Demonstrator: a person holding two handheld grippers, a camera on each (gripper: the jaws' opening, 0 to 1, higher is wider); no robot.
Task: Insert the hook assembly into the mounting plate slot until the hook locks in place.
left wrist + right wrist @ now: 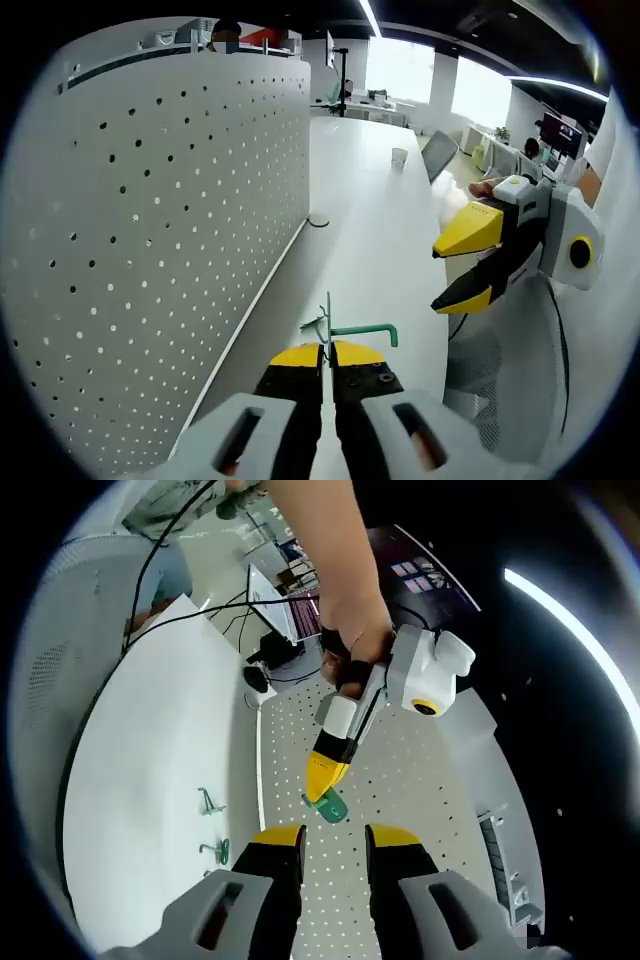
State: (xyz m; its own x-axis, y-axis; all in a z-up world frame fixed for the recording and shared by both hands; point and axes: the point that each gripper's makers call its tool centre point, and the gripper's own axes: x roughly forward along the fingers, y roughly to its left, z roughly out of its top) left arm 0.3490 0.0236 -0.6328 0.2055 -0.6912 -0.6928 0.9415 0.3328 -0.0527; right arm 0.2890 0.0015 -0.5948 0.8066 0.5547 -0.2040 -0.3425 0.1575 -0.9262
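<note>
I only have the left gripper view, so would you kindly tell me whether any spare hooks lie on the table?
Observer: Yes, the right gripper view shows two spare hooks on the white table, beside the pegboard.
Operator: Thank you; what is behind the left gripper?
Observer: A hand holds the left gripper, shut on the green hook; a lit laptop screen stands beyond.
</note>
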